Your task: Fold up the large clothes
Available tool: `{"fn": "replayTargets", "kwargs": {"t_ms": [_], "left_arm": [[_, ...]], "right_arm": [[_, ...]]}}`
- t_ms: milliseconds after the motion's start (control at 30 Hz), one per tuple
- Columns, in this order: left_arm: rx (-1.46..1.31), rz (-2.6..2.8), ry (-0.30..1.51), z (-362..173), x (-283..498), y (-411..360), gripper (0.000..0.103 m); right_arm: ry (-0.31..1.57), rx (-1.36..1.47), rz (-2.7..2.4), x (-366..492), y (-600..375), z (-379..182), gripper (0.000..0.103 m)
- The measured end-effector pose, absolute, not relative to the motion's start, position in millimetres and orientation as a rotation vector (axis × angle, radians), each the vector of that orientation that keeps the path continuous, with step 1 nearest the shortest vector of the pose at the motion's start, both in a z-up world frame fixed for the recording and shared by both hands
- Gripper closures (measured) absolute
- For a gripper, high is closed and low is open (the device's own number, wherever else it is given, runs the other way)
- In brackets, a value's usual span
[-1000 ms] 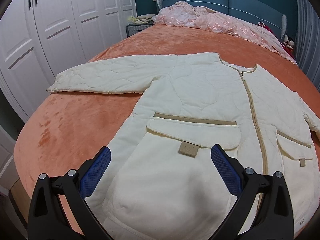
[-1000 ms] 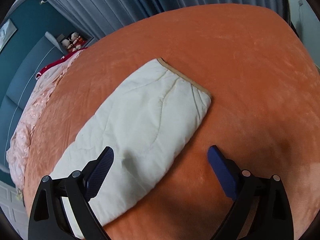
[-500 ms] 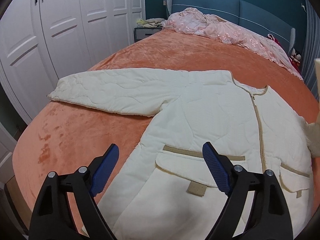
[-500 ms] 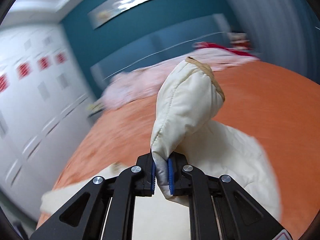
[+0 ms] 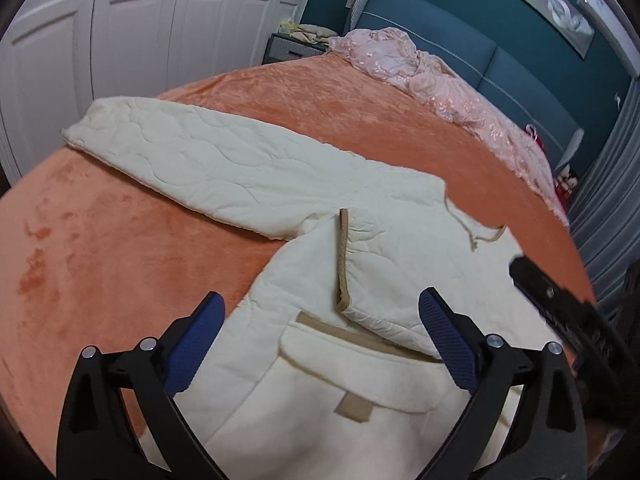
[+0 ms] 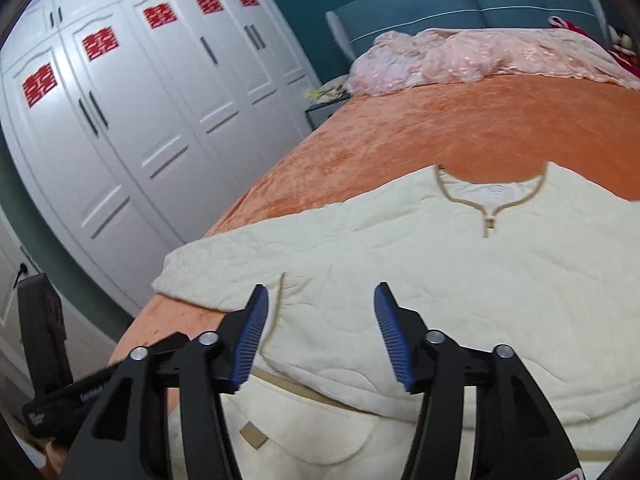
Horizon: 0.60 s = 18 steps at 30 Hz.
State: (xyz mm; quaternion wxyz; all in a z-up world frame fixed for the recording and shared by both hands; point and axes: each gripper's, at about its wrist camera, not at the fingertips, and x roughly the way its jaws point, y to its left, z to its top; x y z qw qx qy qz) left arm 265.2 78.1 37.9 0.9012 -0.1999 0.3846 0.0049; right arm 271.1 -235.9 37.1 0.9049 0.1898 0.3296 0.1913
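- Cream quilted jacket [image 5: 360, 360] lies flat on the orange bedspread [image 5: 120, 248], front up, neckline [image 6: 490, 196] toward the blue headboard [image 5: 460, 40].
- One sleeve [image 5: 208, 160] stretches straight out from the jacket toward the white wardrobe [image 5: 100, 40], cuff near the bedspread edge.
- Other sleeve [image 5: 376, 264] is folded across the jacket chest, tan-trimmed cuff edge running down toward the flap pocket [image 5: 360, 368].
- Flap pocket with a tan tab sits on the jacket just below the folded sleeve; the sleeve's corner overlaps its tan top band.
- Left gripper [image 5: 320, 344] hovers over the jacket's lower front, jaws wide apart and opening, blue pads straddling the pocket area, nothing pinched.
- Right gripper [image 6: 320, 332] is above the folded sleeve, jaws partly apart and opening; cloth lies under the gap, pads not pressing on it.
- Right gripper also shows as a black blur at the jacket's right side in the left wrist view.
- Pink crumpled bedding [image 5: 440, 80] is piled beyond the jacket, against the headboard.
- Red paper cutouts [image 6: 100, 42] on the wardrobe doors, far from the jacket.
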Motion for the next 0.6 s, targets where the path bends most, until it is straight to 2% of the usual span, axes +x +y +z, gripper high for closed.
{"fn": "replayTargets", "kwargs": {"t_ms": [200,300,400,433,467,500,533,567,600], "left_arm": [[-0.476,-0.048,0.918,6,305,48,0.005],[-0.548,-0.042,1.002,-21,319,41,0.006],[-0.561,-0.029,1.002,-29,324,34,0.007],[-0.541,-0.032,0.999,-29,327,30,0.013],[-0.518,-0.038,1.003,-28,331,26,0.031],[-0.493,-0.040,1.014,-28,335,22,0.042],[-0.464,-0.016,1.021,-26,339,19,0.058],[-0.451,0.003,1.015,-24,342,18,0.086],[-0.450,0.003,1.004,-19,346,19,0.096]], "right_arm": [[0.736,0.711,0.092,234,-361,-6,0.044],[0.751,0.763,-0.037,221,-404,-23,0.044],[0.760,0.783,-0.107,220,-426,-35,0.044],[0.766,0.796,-0.114,225,-429,-39,0.044],[0.770,0.816,-0.132,230,-433,-44,0.044],[0.770,0.836,-0.143,233,-438,-47,0.044],[0.764,0.860,-0.149,238,-443,-49,0.046],[0.751,0.872,-0.154,244,-446,-49,0.059],[0.747,0.870,-0.163,250,-451,-47,0.080]]}}
